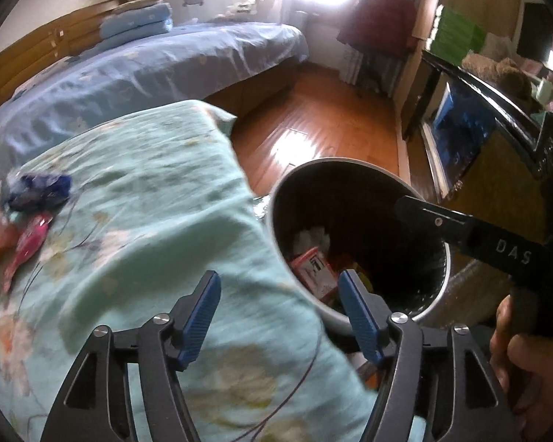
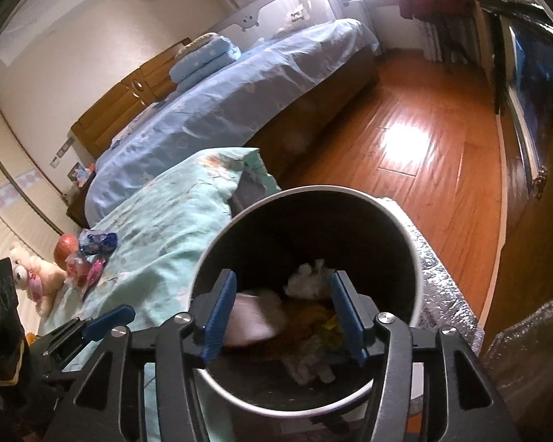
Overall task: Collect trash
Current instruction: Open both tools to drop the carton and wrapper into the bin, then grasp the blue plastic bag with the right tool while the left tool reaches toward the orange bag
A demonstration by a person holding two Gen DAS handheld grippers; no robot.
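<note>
Grey bin (image 2: 416,258) holds tissue (image 2: 308,280), wrappers (image 1: 313,269); both claws (image 1: 280,316) (image 2: 282,316) parted, empty.

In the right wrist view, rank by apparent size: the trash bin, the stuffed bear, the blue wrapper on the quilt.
1. Trash bin, by far the largest, though nearest the camera.
2. Stuffed bear.
3. Blue wrapper, somewhat smaller than the bear.

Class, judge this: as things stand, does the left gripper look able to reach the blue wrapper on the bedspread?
Probably yes: the left gripper is open and empty, and only bare bedspread lies before the blue wrapper.
</note>
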